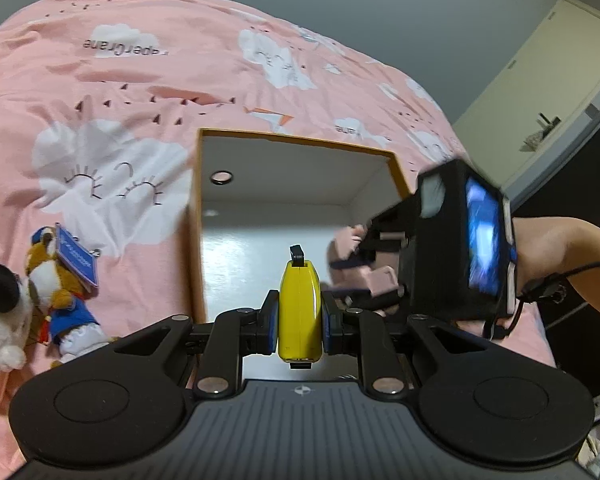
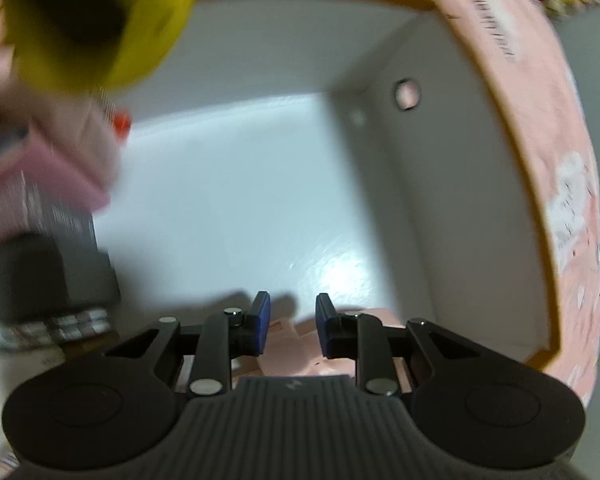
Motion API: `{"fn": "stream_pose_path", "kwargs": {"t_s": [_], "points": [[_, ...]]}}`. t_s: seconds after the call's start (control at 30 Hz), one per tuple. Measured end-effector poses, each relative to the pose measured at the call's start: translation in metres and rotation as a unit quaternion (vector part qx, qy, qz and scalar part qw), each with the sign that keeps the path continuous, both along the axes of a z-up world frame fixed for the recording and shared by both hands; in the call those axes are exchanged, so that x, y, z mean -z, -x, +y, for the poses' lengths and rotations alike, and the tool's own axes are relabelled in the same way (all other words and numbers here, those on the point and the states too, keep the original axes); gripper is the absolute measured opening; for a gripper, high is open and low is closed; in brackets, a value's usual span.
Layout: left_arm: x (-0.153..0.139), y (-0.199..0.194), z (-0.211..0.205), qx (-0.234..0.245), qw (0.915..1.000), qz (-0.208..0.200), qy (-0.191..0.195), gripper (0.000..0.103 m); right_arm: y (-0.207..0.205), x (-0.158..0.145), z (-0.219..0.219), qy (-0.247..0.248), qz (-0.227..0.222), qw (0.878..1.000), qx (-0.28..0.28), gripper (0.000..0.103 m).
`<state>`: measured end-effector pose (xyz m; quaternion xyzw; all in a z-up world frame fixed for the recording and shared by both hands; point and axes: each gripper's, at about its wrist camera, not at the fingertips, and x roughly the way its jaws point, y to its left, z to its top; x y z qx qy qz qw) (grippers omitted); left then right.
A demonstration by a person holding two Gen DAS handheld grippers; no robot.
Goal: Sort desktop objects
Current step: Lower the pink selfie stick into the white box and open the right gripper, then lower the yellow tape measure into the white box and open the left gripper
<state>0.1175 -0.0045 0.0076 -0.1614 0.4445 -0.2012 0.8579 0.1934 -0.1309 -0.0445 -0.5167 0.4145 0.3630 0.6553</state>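
Bed cover [image 1: 148, 92]: pink, printed with white clouds; it lies under the box and spreads out on every side of it.
Box [image 1: 199, 208]: open-topped, white inside with an orange-brown rim; it is the landmark for all the rest. A small round hole [image 1: 221, 177] pierces its left wall in the left wrist view.
Right claw [image 2: 289, 322]: inside the box, low over the white floor, its blue pads set apart with nothing between them. The left wrist view shows its black body [image 1: 460, 248] reaching in over the right rim of the box, blurred.
Left claw [image 1: 300, 316]: over the near part of the box, closed firmly on the yellow object, one blue pad on each flat side.
Yellow object [image 1: 300, 312]: narrow, hard-shelled, with a black tab on its far end; held upright above the box floor. In the right wrist view it is a big yellow-and-black blur [image 2: 100, 20] at the box's upper left.
Pink packets [image 1: 350, 242]: inside the box by its right wall, just at the right claw; too blurred to name.
Dark carton [image 2: 48, 264]: at the left of the box in the right wrist view, blurred.
Plush toys [image 1: 56, 280]: a brown one in blue and a white one, on the bed cover left of the box, outside it.
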Motion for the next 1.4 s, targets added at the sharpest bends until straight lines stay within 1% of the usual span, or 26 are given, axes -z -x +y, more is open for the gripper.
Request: {"fn": "stream_pose_path", "kwargs": {"t_s": [0.07,0.17,0.23,0.3,0.37,0.47,0.57,0.73,0.87,0.97,1.1,1.23,1.27,1.33,1.4], "points": [[-0.001,0.003,-0.002,0.011,0.9999,0.001,0.004,0.022,-0.001,-0.017,-0.004,-0.044,-0.005,0.999,0.03,0.025],[-0.003,0.01,-0.007,0.031,0.9995,0.004,0.011,0.022,0.003,-0.041,-0.012,-0.112,-0.018,0.99,0.081,0.025],[-0.002,0.015,-0.009,0.046,0.9986,0.011,0.024,0.022,0.01,-0.054,-0.019,-0.155,-0.026,0.981,0.117,0.025],[0.003,0.018,-0.008,0.058,0.9971,0.024,0.044,0.022,0.019,-0.065,-0.033,-0.197,-0.033,0.968,0.154,0.025],[0.012,0.021,-0.007,0.066,0.9945,0.043,0.069,0.022,0.031,-0.071,-0.045,-0.229,-0.039,0.955,0.183,0.025],[0.026,0.023,-0.004,0.067,0.9897,0.073,0.103,0.022,0.049,-0.075,-0.062,-0.26,-0.051,0.937,0.23,0.025],[0.038,0.027,-0.003,0.065,0.9841,0.097,0.134,0.022,0.065,-0.07,-0.068,-0.279,-0.061,0.92,0.269,0.025],[0.051,0.028,-0.009,0.05,0.9788,0.115,0.162,0.022,0.086,-0.064,-0.075,-0.303,-0.075,0.897,0.313,0.025],[0.06,0.027,-0.015,0.026,0.9773,0.132,0.164,0.022,0.096,-0.061,-0.085,-0.329,-0.071,0.876,0.345,0.025],[0.064,0.027,-0.019,0.017,0.9775,0.142,0.155,0.022,0.1,-0.057,-0.092,-0.342,-0.063,0.863,0.367,0.025],[0.067,0.026,-0.027,0.02,0.9777,0.154,0.142,0.022,0.105,-0.054,-0.094,-0.36,-0.055,0.852,0.375,0.026],[0.066,0.027,-0.031,0.024,0.9805,0.154,0.12,0.023,0.112,-0.05,-0.095,-0.366,-0.055,0.845,0.386,0.027],[0.065,0.028,-0.032,0.026,0.9809,0.153,0.117,0.024,0.115,-0.048,-0.096,-0.368,-0.056,0.842,0.39,0.027],[0.062,0.031,-0.033,0.036,0.9822,0.148,0.11,0.032,0.119,-0.046,-0.099,-0.373,-0.054,0.836,0.398,0.028],[0.059,0.033,-0.036,0.045,0.9842,0.141,0.098,0.035,0.122,-0.045,-0.102,-0.379,-0.048,0.832,0.403,0.028]]}}
